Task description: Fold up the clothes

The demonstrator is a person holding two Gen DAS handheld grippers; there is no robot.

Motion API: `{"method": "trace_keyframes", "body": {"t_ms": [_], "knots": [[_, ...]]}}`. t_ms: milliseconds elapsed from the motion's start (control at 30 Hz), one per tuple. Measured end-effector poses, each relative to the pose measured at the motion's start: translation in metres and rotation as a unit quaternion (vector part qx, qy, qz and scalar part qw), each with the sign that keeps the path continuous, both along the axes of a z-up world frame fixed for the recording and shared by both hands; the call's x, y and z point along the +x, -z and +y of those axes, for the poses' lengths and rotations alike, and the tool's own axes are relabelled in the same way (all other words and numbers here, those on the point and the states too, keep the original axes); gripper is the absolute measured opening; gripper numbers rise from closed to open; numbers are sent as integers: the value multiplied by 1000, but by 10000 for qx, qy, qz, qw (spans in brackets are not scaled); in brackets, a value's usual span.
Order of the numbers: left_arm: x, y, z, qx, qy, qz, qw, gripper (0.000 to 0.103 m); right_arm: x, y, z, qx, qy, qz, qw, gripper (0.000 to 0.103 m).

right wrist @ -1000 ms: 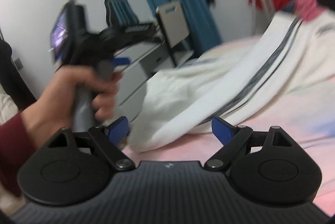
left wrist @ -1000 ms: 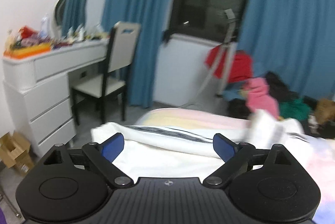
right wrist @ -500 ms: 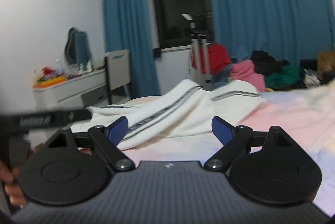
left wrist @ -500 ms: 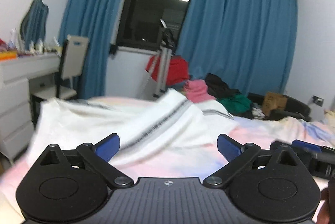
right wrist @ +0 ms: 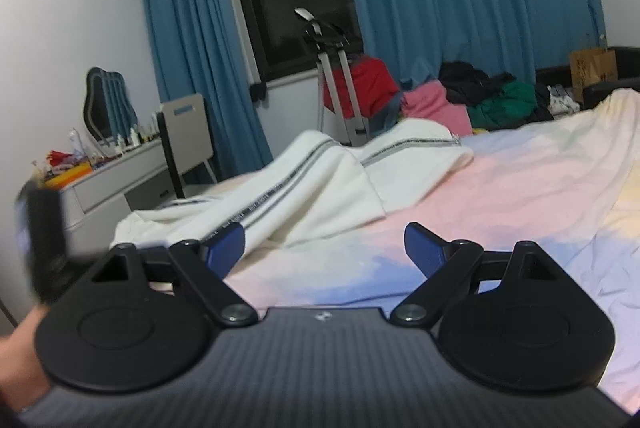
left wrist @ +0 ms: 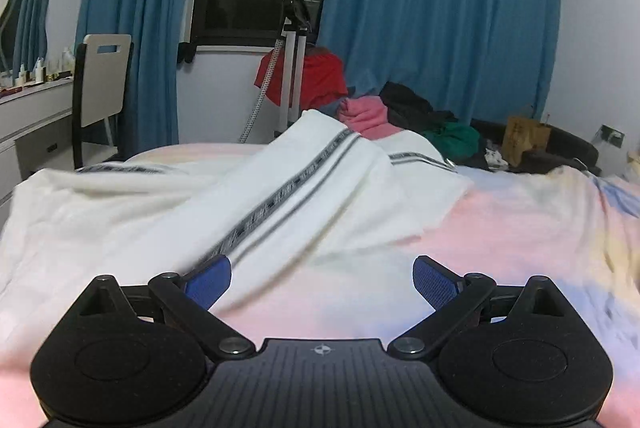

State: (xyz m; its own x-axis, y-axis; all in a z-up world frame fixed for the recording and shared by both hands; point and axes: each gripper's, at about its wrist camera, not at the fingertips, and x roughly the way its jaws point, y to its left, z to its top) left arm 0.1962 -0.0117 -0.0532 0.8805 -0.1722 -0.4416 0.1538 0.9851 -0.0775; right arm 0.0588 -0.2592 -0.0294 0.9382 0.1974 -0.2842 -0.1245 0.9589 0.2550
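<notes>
A white garment with dark stripes (left wrist: 248, 204) lies rumpled on the pink and blue bedsheet (left wrist: 500, 228); it also shows in the right wrist view (right wrist: 320, 188). My left gripper (left wrist: 322, 280) is open and empty, low over the sheet at the garment's near edge. My right gripper (right wrist: 324, 248) is open and empty, just short of the garment. The blurred body of the left gripper (right wrist: 40, 240) shows at the left edge of the right wrist view.
A pile of red, pink, black and green clothes (left wrist: 384, 108) lies beyond the bed by blue curtains (left wrist: 440, 8). A garment steamer stand (left wrist: 292, 48), a chair (left wrist: 100, 88) and a white dresser (right wrist: 112, 184) stand at the left.
The garment has dropped and settled flat on the bed. Both grippers have swung from the left to face the window and now sit lower and closer to the sheet.
</notes>
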Motion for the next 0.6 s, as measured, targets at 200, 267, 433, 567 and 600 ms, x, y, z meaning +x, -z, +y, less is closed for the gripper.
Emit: {"method": "trace_keyframes", "body": {"t_ms": [200,267,433,567,600], "knots": [[135,-8,-7,262,-493,-265,9981,97,29,17,-17,352,34,358,9987,88],[178,-10,-6,-9,-479,-239,9986,97,44,27,-24,486,74,529,9974,88],[264,-2,-6,-469,-376,26,9982,88,86,59,-41,1019,151,1028,9894,88],[300,11,-12,-458,-383,442,9972,51,109,80,-53,1318,279,1296,9824,88],[303,13,-14,-401,-347,481,9974,44,113,85,-56,1384,327,1357,9805,88]]}}
